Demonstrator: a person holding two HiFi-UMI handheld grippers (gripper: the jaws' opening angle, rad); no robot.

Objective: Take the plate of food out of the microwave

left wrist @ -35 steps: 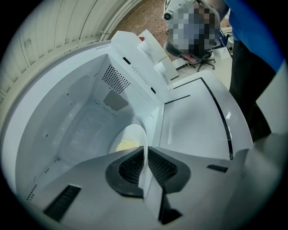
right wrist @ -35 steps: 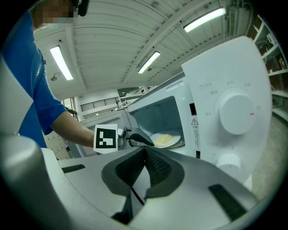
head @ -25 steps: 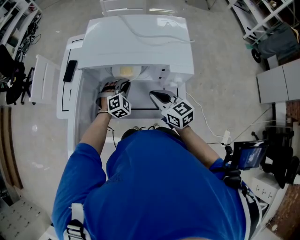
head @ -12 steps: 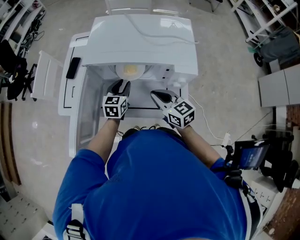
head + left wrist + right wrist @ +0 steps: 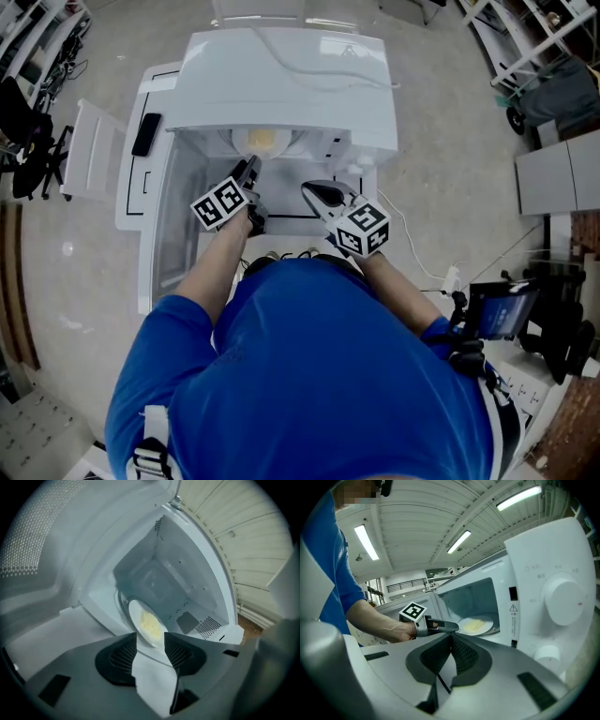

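- At the white microwave (image 5: 281, 84), head view: door (image 5: 173, 244) swung open to the left, plate of food (image 5: 260, 141) inside the cavity with a yellow heap on it.
- Same view: left gripper (image 5: 249, 173) at the cavity mouth, tips pointing at the plate, marker cube tilted. Right gripper (image 5: 314, 192) beside it, in front of the control side, clear of the plate. Blue shirt (image 5: 309, 375) filling the lower half.
- Left gripper view: jaws apart and opening, nothing between the pads. Plate dead ahead past the gap, lying flat on the glass turntable (image 5: 123, 609), untouched. Perforated door panel off to the left, vent holes (image 5: 208, 626) low on the cavity's right wall.
- Right gripper view: jaws together, pads meeting at the tips, nothing clamped. Left gripper seen side-on, held in a bare hand (image 5: 401, 631), aimed into the opening with its tips just beside the plate's near rim. Plate inside on the cavity floor. Control panel to the right of the opening, with a round dial (image 5: 562, 603).
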